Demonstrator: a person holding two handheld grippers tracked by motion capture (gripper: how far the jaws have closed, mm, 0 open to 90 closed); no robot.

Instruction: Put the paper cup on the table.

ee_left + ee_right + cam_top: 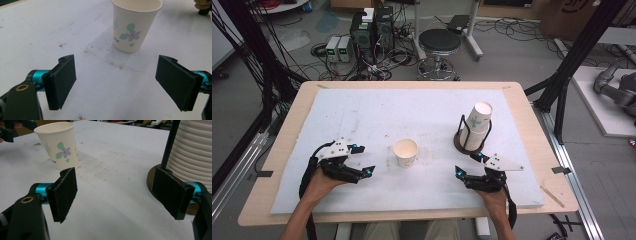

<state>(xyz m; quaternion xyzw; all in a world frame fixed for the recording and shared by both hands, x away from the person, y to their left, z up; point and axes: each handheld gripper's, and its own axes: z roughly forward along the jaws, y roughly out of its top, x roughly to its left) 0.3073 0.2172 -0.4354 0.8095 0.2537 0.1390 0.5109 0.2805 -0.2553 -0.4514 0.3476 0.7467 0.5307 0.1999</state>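
single paper cup point(405, 152) stands upright, mouth up, on the white pad point(377, 112), roughly mid-width and closer to the near edge than the far one; flower print on its side, inside looks bare. left gripper point(364, 160) sits low near the near-left corner area, left of the cup and apart from it, jaws spread wide with nothing between them, just bare pad, cup ahead past the fingertips in the left gripper view point(135, 25). right gripper point(468, 164) sits toward the near-right part of the pad, also gaping wide and holding nothing; in the right gripper view the cup point(57, 144) is off to its far left. stack of nested paper cups point(476, 126) leans in a black wire holder on a dark round base point(459, 141), by the right edge of the pad, just beyond the right gripper, not touching it. pad lies on a wooden table point(287, 131). a hand point(319, 185) backs each gripper from the near edge. beyond the far edge: a round stool point(439, 42) and computer boxes point(372, 29) with cables on the floor.
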